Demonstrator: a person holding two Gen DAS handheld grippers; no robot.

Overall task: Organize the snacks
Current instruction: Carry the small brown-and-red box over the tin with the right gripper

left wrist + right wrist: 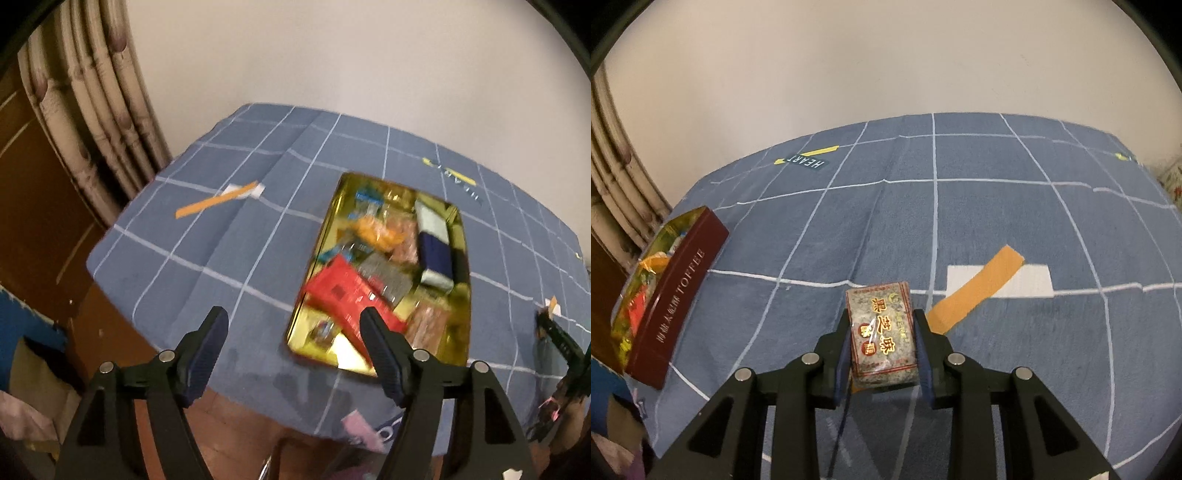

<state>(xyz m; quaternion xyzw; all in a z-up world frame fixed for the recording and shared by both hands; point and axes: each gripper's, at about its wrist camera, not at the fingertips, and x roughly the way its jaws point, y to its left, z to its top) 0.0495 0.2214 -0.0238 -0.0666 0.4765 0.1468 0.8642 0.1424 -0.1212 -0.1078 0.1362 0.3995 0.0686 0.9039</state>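
Gripping a speckled grey snack packet (882,328) with red and gold lettering, the right gripper (882,332) has its two pads pressed against the packet's long sides, holding it just above the blue checked tablecloth (960,221). Right of the packet an orange strip of tape (975,290) lies slantwise across a white label (1034,282) on the cloth. Far to the left sits the toffee tin (676,299), its dark red wall facing the camera and its inside crowded with bright wrappers.

From the left wrist view the same tin (314,251) shows its gold lining and a heap of snacks: a red packet (343,291) at the near end, a white and navy packet (436,243) toward the right wall, and orange wrappers (376,229) further in; the picture is blurred, so finer detail cannot be made out. The left gripper (293,328) hangs above the near left corner of the tin with its jaws spread wide and nothing between them. A second orange strip (214,203) lies on the cloth to the far left of the tin. A beige curtain (99,122) hangs beyond the table's left edge.
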